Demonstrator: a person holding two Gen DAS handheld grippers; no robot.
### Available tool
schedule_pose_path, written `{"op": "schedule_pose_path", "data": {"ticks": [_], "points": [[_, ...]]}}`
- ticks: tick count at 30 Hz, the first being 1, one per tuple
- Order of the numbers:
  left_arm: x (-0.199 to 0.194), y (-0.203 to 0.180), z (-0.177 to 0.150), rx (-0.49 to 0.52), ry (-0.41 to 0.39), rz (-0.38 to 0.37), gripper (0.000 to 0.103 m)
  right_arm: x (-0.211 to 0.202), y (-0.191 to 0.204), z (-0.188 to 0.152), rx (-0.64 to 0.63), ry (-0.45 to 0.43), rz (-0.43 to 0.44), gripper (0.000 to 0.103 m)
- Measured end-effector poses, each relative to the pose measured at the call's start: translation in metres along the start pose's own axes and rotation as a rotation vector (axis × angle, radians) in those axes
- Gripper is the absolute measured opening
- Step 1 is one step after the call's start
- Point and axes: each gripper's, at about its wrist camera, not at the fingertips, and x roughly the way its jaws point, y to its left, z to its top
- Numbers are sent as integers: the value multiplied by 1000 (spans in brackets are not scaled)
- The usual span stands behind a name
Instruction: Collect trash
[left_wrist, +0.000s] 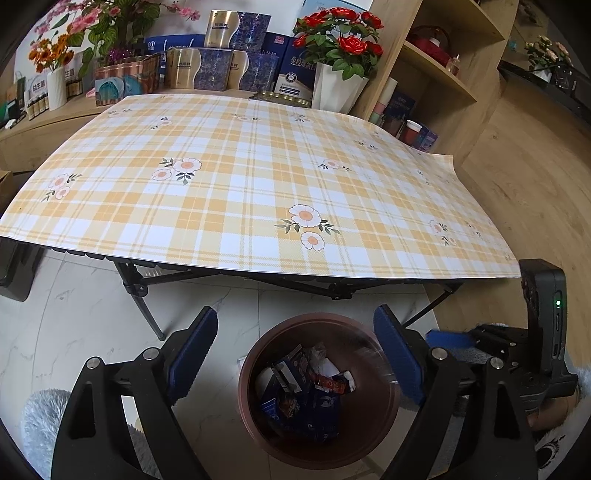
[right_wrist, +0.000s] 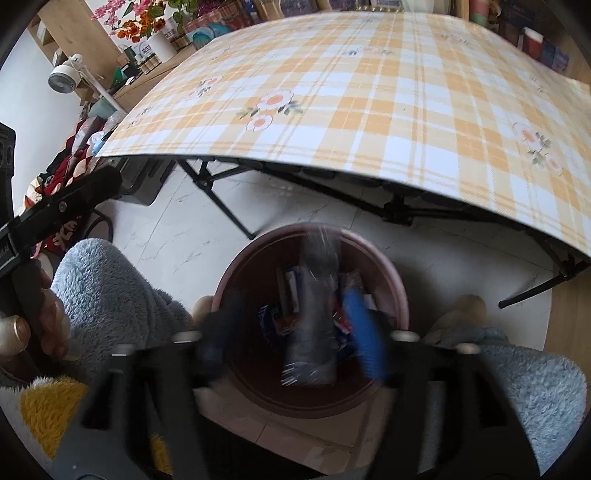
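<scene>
Both grippers hang over a round brown bin (left_wrist: 319, 391) that stands on the white marble-look floor (left_wrist: 92, 332), just in front of the near edge of the surface (left_wrist: 258, 177). The surface carries a yellow-and-white plaid cloth with flower prints, bare on top. Black folding legs (left_wrist: 140, 295) show under the near edge, beside the bin.

Left gripper (left_wrist: 295, 354): jaws spread wide, blue pads either side of the bin mouth, nothing between them. Inside the bin lies a heap of trash (left_wrist: 306, 387): blue, red and white wrappers and packets.

Right gripper (right_wrist: 291, 347): heavily blurred, jaws spread. A grey, silvery wrapper (right_wrist: 314, 317) sits between them over the bin opening, streaked with blur; the pads are not pressing on it. Cannot tell whether it touches the trash below.

A fluffy grey-blue sleeve (right_wrist: 110, 295) shows on the left of the right wrist view, with the hand holding the left gripper's handle.

Beyond the far edge of the surface: boxes (left_wrist: 218, 66), a white vase with red roses (left_wrist: 340, 66), more flowers at the far left corner, and a wooden shelf unit (left_wrist: 443, 66) at the far right corner. A small white fan (right_wrist: 64, 79) stands off to the left.
</scene>
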Motion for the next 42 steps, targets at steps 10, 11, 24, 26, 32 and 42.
{"op": "schedule_pose_path", "data": {"ticks": [10,11,24,26,32,42], "points": [[1,2,0,-5,2,6,87,8,-13,0,52,44,-71,97],[1,2,0,-6,2,6,88,8,-13,1,53,42,-72,97],[3,5,-1,-12,9,12,89,9,-12,2,53,49,-81,97],[3,5,-1,-15,11,13,89,8,-12,2,54,48,-81,97],[4,7,-2,-24,19,24,91,5,-14,3,56,32,-95,97],[-42,-12,53,55,-206,107,97,-77,-5,65,-53,-241,-271,97]]}}
